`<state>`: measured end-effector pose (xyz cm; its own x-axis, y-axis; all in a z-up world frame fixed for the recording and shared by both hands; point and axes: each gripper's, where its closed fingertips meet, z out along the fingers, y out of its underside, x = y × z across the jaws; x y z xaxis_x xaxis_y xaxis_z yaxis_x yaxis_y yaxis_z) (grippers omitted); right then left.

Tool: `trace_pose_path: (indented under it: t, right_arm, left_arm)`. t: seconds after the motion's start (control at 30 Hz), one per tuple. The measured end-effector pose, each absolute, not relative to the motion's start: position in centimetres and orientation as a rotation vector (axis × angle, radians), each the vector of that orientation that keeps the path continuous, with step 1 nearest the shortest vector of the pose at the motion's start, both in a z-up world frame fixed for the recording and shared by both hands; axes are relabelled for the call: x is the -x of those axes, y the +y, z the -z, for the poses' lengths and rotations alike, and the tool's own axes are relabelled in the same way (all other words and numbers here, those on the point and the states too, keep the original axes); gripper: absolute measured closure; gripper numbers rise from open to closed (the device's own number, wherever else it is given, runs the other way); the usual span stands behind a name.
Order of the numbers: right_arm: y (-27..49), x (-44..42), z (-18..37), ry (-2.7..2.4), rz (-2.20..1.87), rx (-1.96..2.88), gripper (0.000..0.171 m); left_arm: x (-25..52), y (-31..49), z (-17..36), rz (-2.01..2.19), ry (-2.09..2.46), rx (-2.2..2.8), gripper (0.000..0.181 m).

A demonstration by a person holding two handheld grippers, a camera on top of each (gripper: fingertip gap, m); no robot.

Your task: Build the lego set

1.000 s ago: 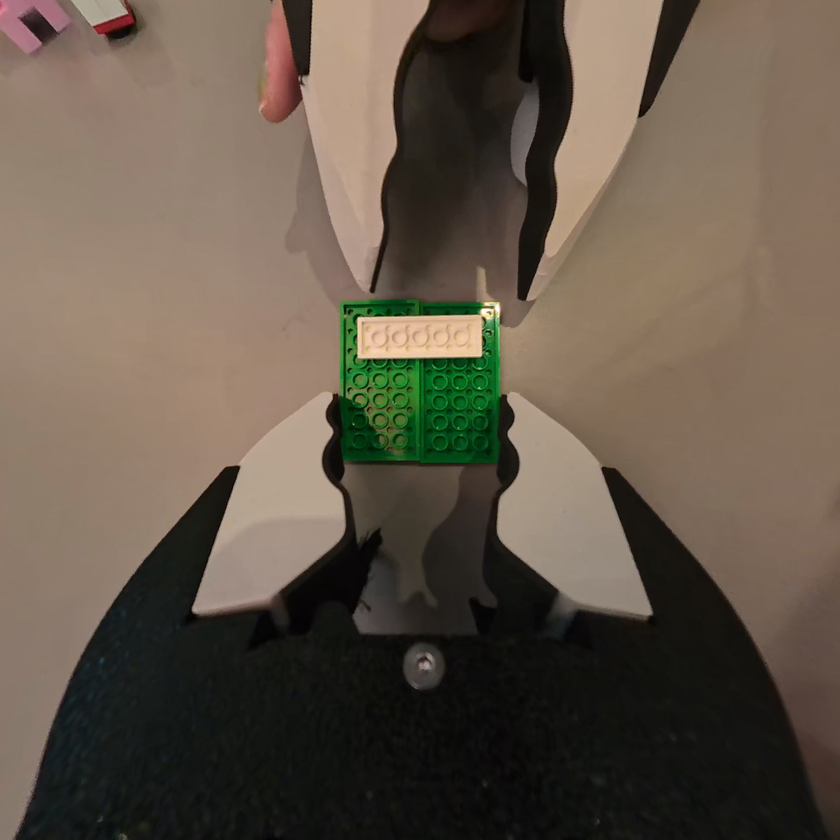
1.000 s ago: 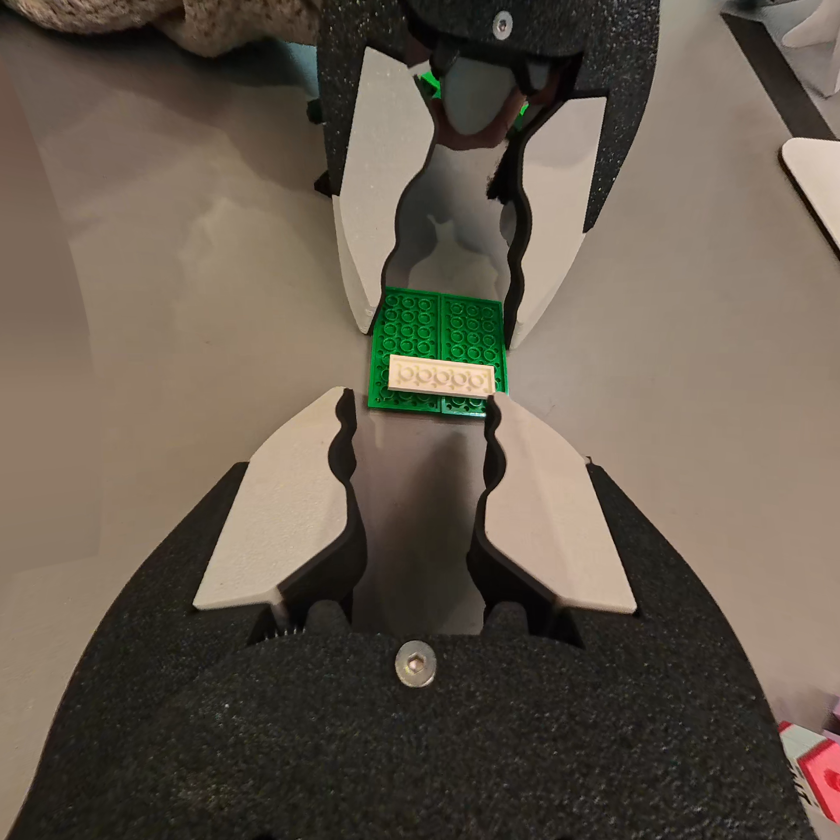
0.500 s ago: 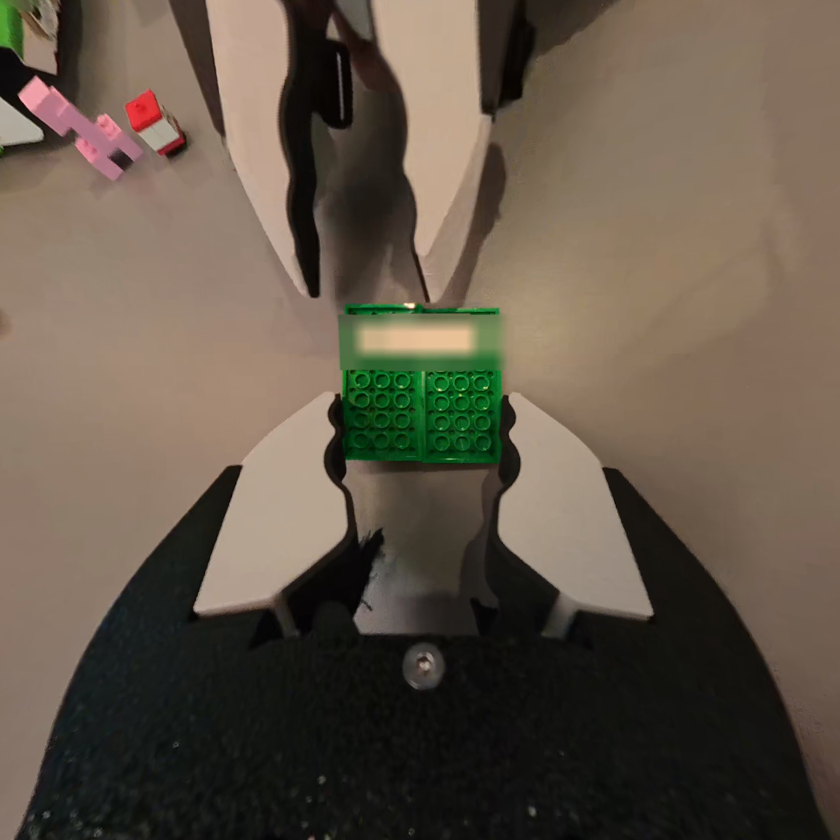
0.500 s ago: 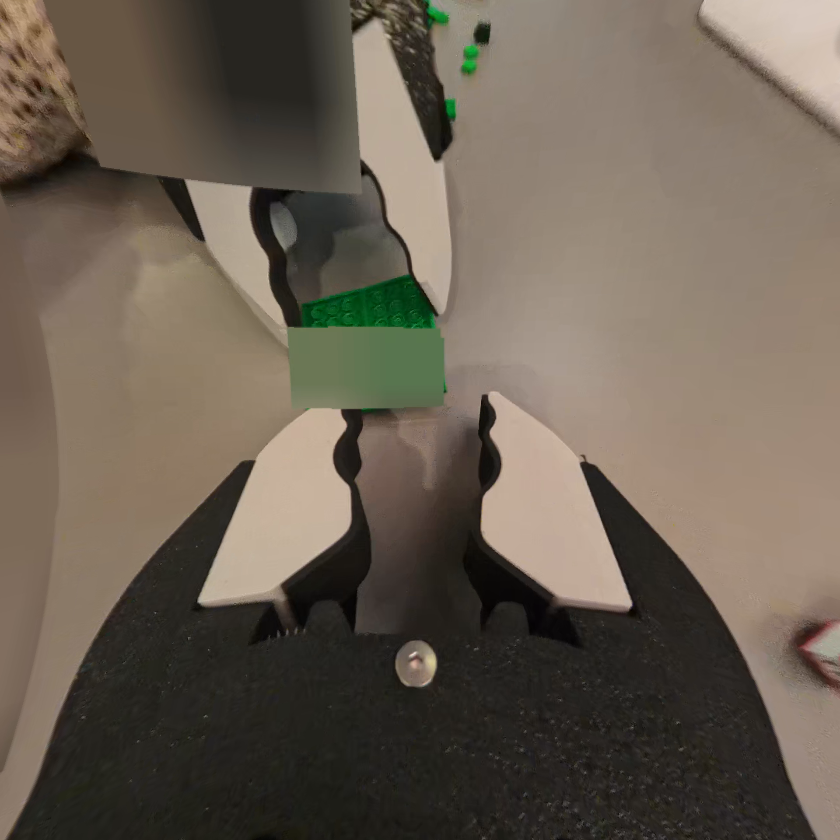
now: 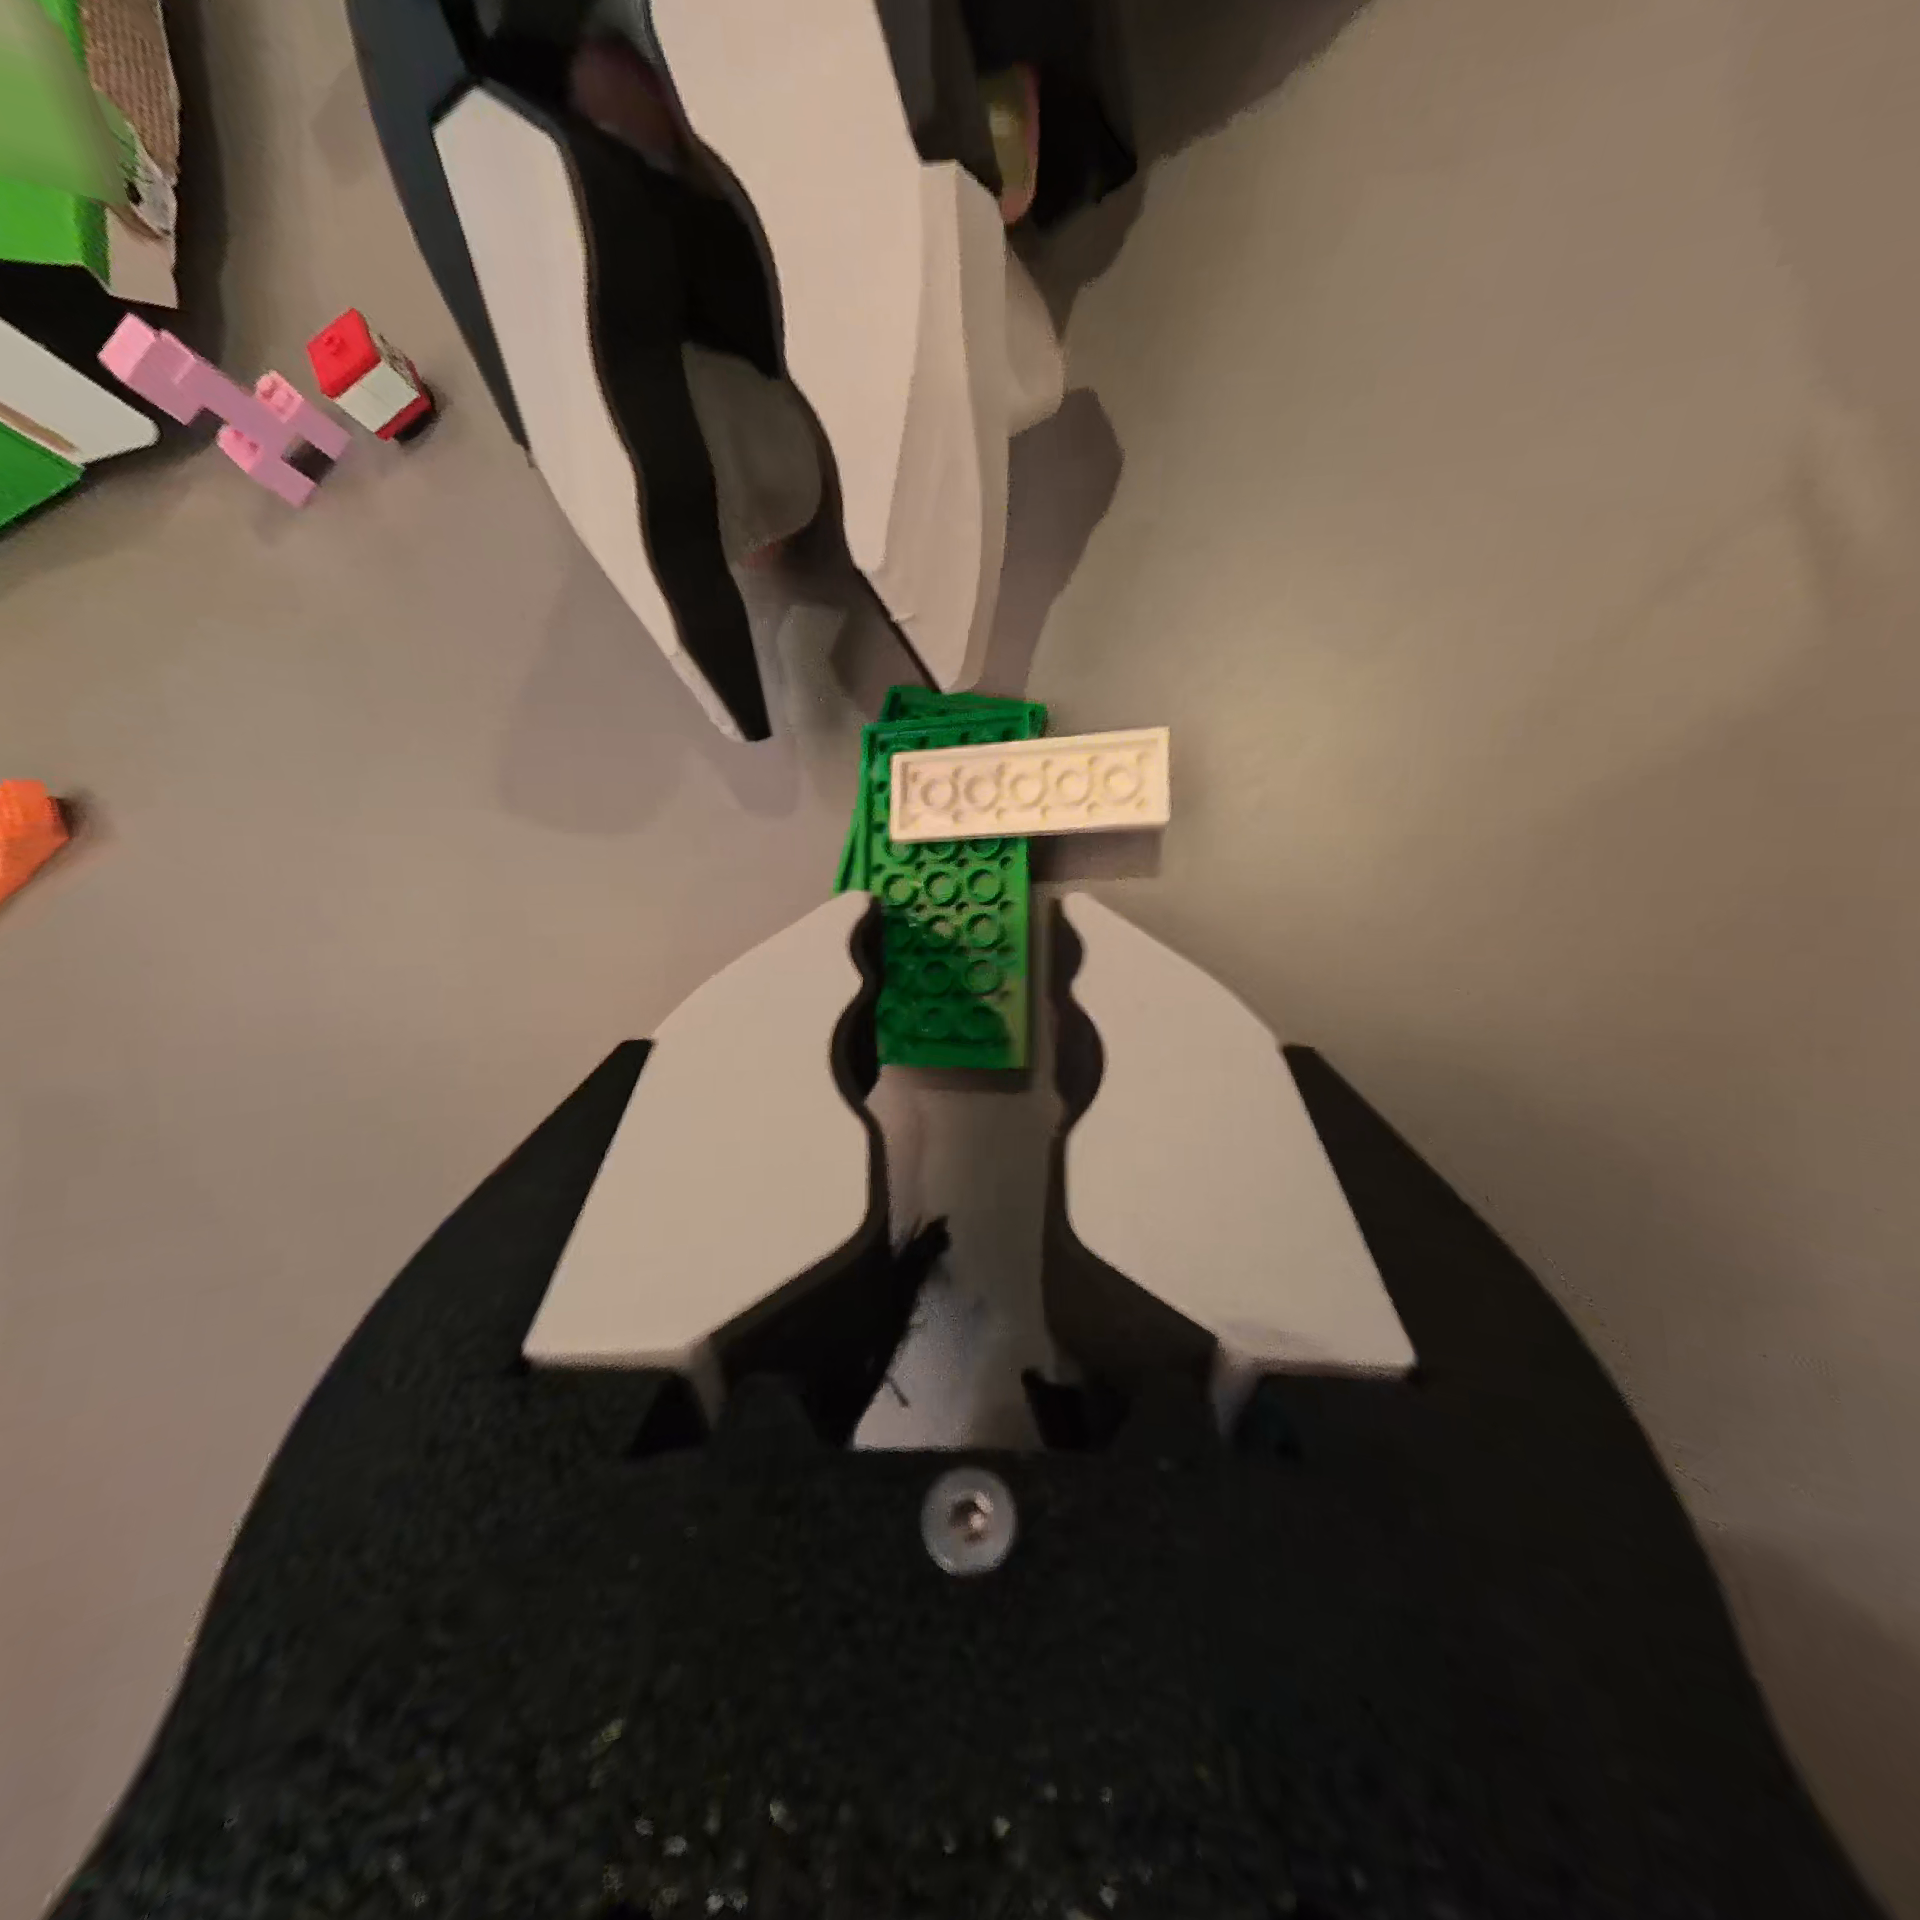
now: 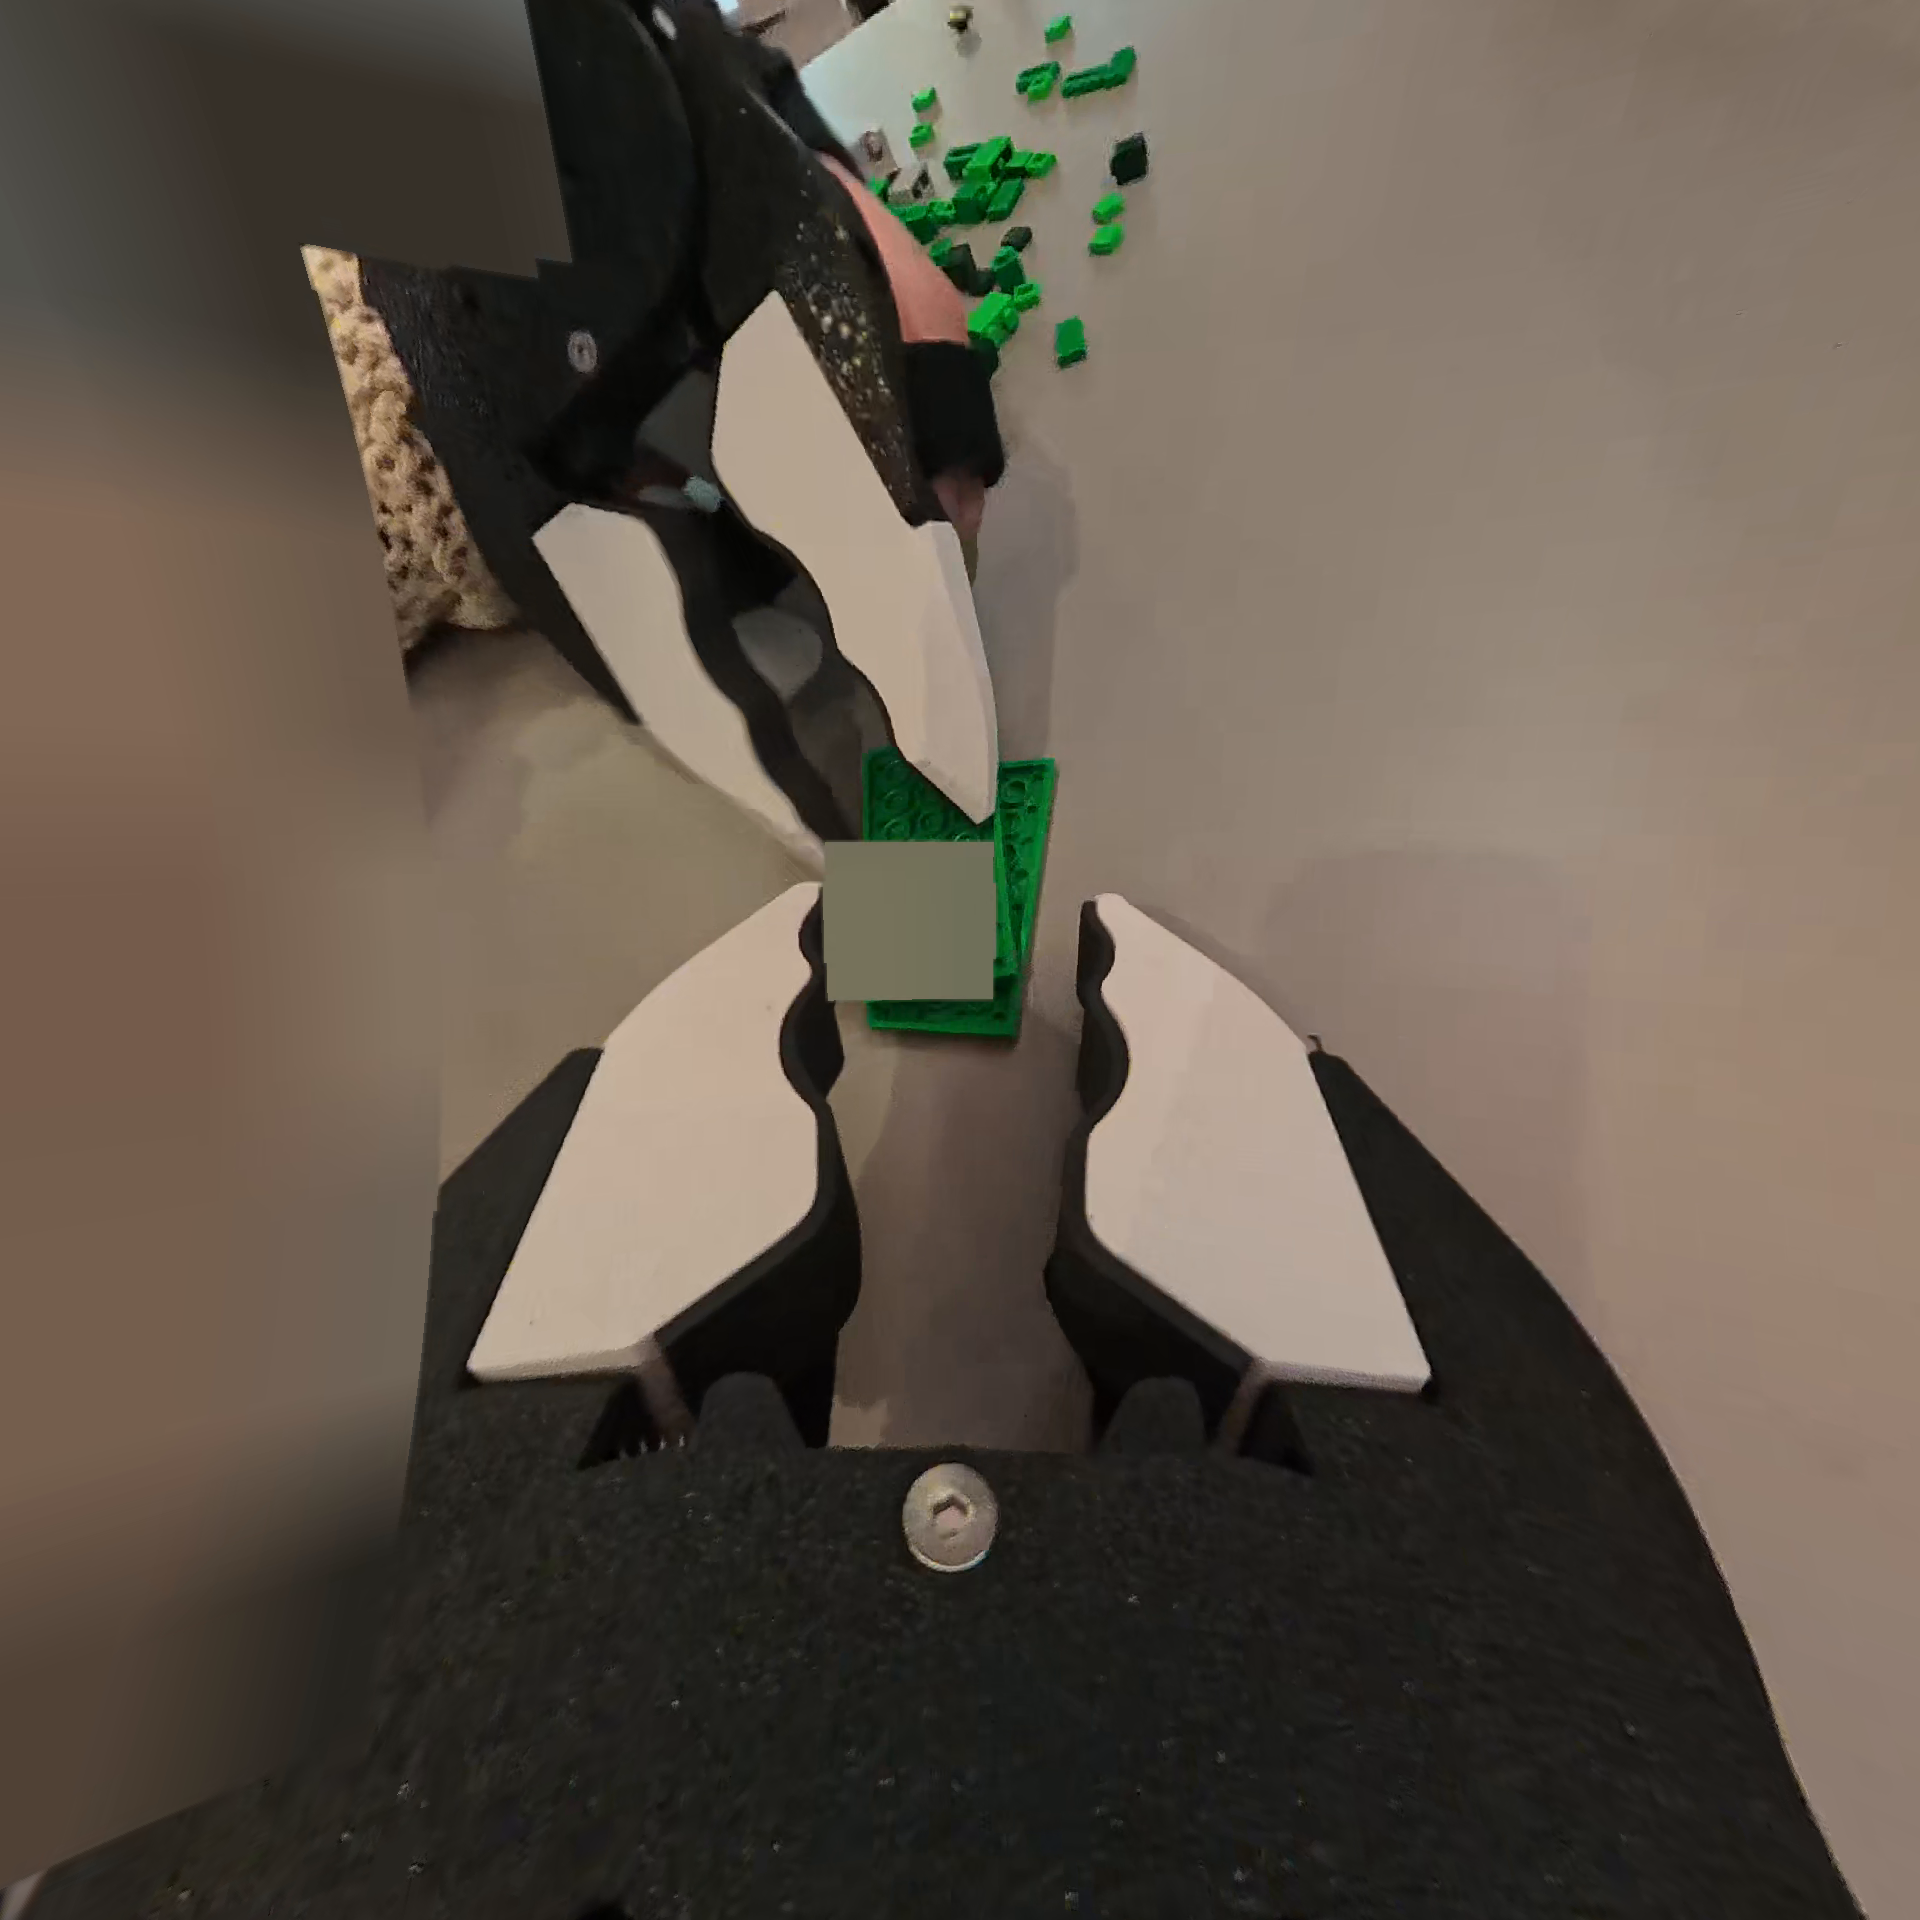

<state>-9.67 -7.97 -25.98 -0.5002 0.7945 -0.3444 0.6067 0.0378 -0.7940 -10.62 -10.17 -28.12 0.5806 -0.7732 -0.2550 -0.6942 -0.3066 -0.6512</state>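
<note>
Two green plates (image 5: 956, 966) lie stacked and skewed on the grey table, one partly under the other. A white plate (image 5: 1029, 795) sits across their far end and overhangs to the right. My left gripper (image 5: 961, 909) is shut on the near end of the green plates. My right gripper (image 5: 857, 707) comes in from the far side, open, its tips at the plates' far edge. In the right wrist view my right gripper (image 6: 951, 909) is open around one end of the green plates (image 6: 1023, 831), and a left gripper finger (image 6: 956, 727) lies over them. A mosaic patch hides the white plate there.
A pink brick assembly (image 5: 229, 416), a red and white piece (image 5: 369, 374) and an orange piece (image 5: 26, 842) lie at the left near a green box (image 5: 42, 218). A heap of loose green bricks (image 6: 997, 187) lies farther back. A knitted cloth (image 6: 405, 468) is at the left. My left and right fingertips are right by each other. The orange piece (image 5: 26, 842) lies around 20 cm away from my right fingertips.
The two green plates lay flat side by side; now one has slid under the other and the white plate overhangs right. My left gripper has narrowed. The right gripper has swung sideways.
</note>
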Motion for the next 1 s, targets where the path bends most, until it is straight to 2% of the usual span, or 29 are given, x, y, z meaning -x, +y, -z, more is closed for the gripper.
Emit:
trace_pose_path:
  t: [0.13, 0.33, 0.47, 0.6, 0.63, 0.7, 0.77, 0.83, 1.0]
  right_arm:
    - [-8.7, 9.2, 25.0, -2.115, -1.465, 1.271, 0.129]
    - [-8.0, 9.9, 24.0, -2.011, -1.305, 1.068, 0.124]
    - [-7.9, 10.5, 23.7, -1.954, -1.113, 0.855, 0.124]
    - [-9.1, 10.5, 24.1, -1.976, -1.006, 0.691, 0.143]
    - [-9.4, 10.4, 24.0, -1.976, -1.012, 0.665, 0.157]
    - [-9.4, 10.5, 23.8, -1.962, -1.029, 0.671, 0.160]
    - [-9.2, 10.7, 23.3, -1.936, -1.099, 0.731, 0.162]
    - [-8.9, 10.8, 22.4, -1.876, -1.182, 0.786, 0.162]
    - [-8.3, 10.9, 20.5, -1.732, -1.338, 0.847, 0.163]
  left_arm:
    - [11.0, -10.0, 27.6, -0.006, 1.171, 2.019, 0.172]
    - [12.2, -9.8, 25.7, 0.003, 0.893, 1.933, 0.179]
    - [11.6, -10.3, 24.2, 0.255, 0.732, 1.896, 0.179]
    - [10.2, -11.3, 23.1, 0.542, 0.669, 1.854, 0.179]
    - [10.0, -11.4, 22.8, 0.589, 0.658, 1.843, 0.179]
    - [10.1, -11.4, 22.4, 0.609, 0.631, 1.818, 0.178]
    - [10.5, -11.2, 21.8, 0.579, 0.601, 1.780, 0.170]
    - [11.0, -11.0, 21.2, 0.567, 0.563, 1.754, 0.145]
    - [12.3, -10.3, 20.8, 0.494, 0.452, 1.721, 0.132]
